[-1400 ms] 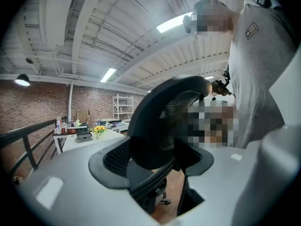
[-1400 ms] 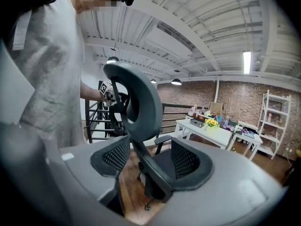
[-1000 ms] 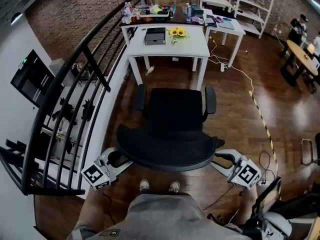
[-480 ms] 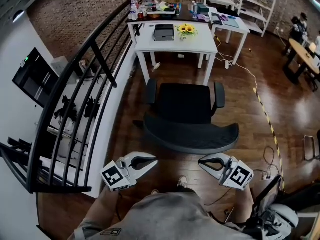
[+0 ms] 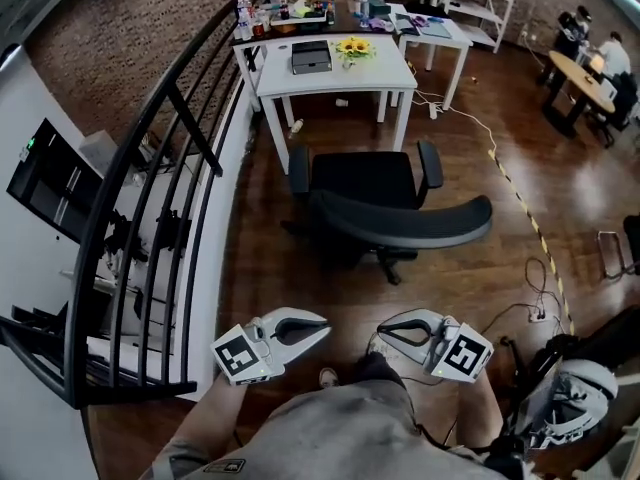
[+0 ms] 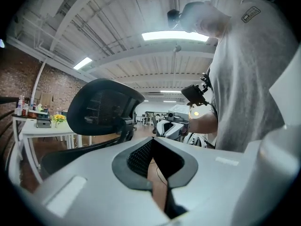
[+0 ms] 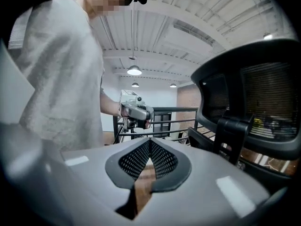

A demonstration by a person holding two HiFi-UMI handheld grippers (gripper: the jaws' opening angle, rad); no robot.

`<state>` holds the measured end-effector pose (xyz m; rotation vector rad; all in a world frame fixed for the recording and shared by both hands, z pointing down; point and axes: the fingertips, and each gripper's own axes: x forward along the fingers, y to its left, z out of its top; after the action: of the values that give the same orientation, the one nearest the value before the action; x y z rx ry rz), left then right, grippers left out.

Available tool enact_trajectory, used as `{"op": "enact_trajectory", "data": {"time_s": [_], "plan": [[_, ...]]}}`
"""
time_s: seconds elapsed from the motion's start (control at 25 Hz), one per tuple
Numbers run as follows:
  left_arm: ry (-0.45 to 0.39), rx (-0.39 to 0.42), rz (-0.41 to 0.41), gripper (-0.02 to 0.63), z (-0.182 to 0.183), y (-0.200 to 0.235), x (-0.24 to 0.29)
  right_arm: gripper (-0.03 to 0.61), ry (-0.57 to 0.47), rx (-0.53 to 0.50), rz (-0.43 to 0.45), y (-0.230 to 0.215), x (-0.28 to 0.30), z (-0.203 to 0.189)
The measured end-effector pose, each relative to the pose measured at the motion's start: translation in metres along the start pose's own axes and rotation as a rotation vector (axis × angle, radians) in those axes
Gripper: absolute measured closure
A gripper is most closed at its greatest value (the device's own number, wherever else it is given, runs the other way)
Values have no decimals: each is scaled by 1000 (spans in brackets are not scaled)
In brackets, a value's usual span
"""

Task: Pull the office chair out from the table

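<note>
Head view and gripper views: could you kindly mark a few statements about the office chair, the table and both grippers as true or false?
1. The office chair stands clear of the white table. True.
2. The left gripper is clamped on the office chair. False: its jaws are shut on nothing, apart from the chair.
3. The right gripper has its jaws together with nothing between them. True.
4. The yellow flowers lie on the chair's seat. False: they stand on the white table.
</note>
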<state>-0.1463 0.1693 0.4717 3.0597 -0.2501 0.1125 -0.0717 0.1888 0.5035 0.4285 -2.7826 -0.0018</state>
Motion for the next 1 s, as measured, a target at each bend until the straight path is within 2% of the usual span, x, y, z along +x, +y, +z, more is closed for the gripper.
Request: {"op": "enact_trajectory", "data": {"time_s": [0.2,0.64,1.0], "plan": [[-33,-17,-38,614,2,-18,-8,572,20,15,9,24,9,6],[-44,-74,-18,614,-6,-37,2,572,52,2,81,33,6,12],[-42,-97,71,614,-11,-76,36,571,26,-30,188,50,-24,-4]]}}
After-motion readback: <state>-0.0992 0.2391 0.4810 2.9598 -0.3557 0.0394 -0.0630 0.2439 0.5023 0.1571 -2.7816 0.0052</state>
